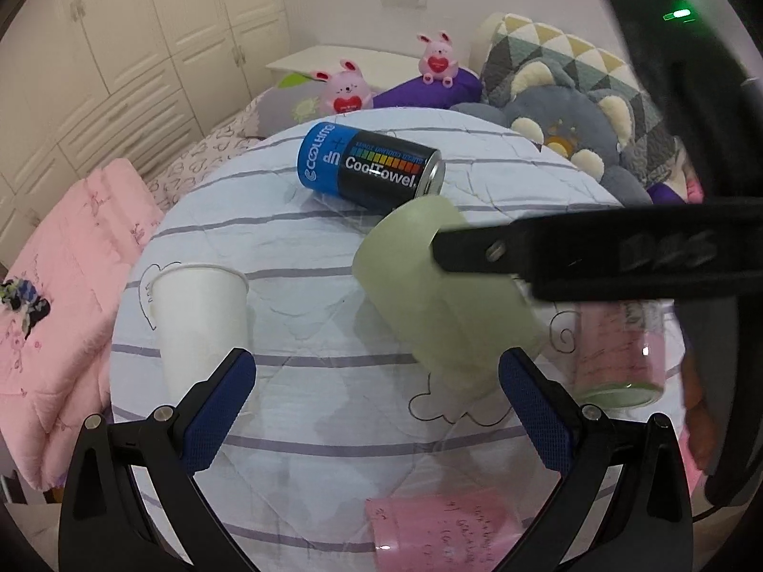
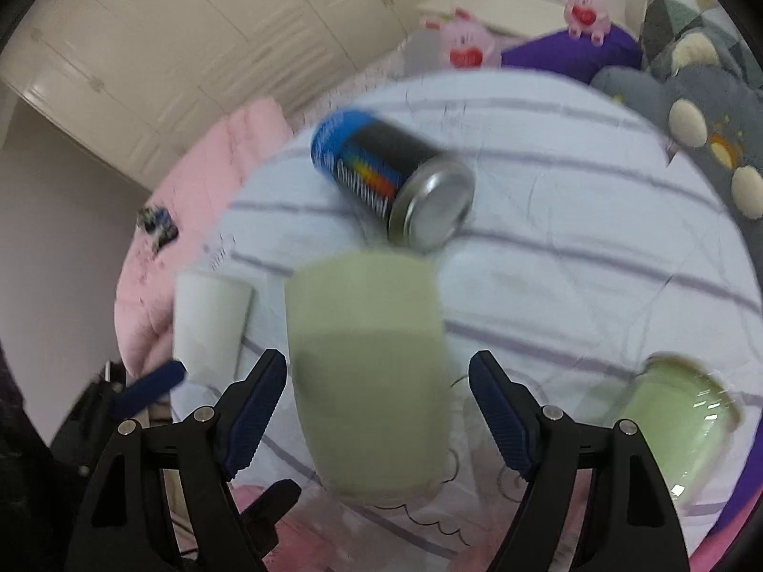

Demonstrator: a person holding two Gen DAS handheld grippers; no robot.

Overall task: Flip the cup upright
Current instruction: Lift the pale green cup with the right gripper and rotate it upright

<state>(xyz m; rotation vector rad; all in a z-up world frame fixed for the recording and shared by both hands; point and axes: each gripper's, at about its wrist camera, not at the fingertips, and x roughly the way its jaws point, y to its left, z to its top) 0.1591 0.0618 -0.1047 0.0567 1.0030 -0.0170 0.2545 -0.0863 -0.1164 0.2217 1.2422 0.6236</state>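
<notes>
A pale green cup (image 1: 443, 295) stands upside down on the round striped table (image 1: 334, 429), its closed base up. In the right wrist view the cup (image 2: 367, 362) stands between my right gripper's (image 2: 376, 410) open fingers, which do not touch it. The right gripper's black finger (image 1: 572, 250) crosses in front of the cup in the left wrist view. My left gripper (image 1: 376, 395) is open and empty, low over the table in front of the cup. The right wrist view is blurred.
A white paper cup (image 1: 200, 319) stands upside down at the left. A blue and black can (image 1: 367, 167) lies on its side behind the green cup. A pink glass (image 1: 620, 352) stands at the right, a pink cup (image 1: 443, 529) near the front edge. Plush toys and pillows lie behind.
</notes>
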